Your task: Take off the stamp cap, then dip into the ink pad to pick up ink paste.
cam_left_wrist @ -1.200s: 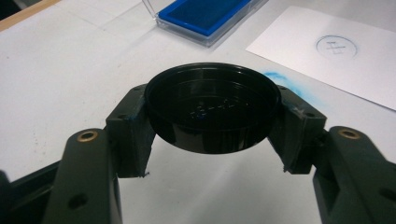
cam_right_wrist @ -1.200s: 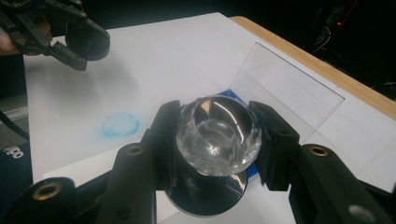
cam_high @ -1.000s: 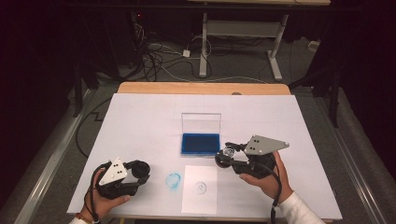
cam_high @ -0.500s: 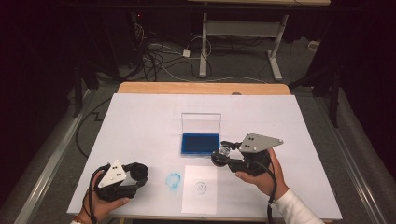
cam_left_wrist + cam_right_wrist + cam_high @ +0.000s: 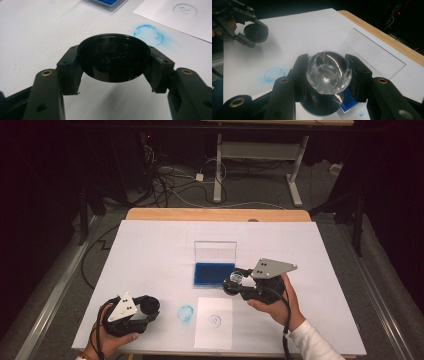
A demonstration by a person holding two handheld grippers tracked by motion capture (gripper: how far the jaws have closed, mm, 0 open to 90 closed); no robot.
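My right gripper (image 5: 234, 281) is shut on a stamp (image 5: 329, 72) with a clear faceted knob and a black round base. It hovers at the right front corner of the blue ink pad (image 5: 214, 274), whose clear lid (image 5: 215, 251) stands upright behind it. My left gripper (image 5: 146, 308) sits low at the front left of the table, shut on a black round cap (image 5: 113, 60) that faces the camera. A white paper sheet (image 5: 214, 322) with a faint round stamp print (image 5: 215, 320) lies in front of the pad.
A round blue ink smudge (image 5: 186, 314) marks the white table cover (image 5: 150, 250) left of the paper. The wooden table edge (image 5: 215, 214) runs along the far side, with cables and a desk frame on the floor beyond.
My right gripper has drifted a little left and away from the person with the stamp, closer over the ink pad's corner. The left gripper has barely moved.
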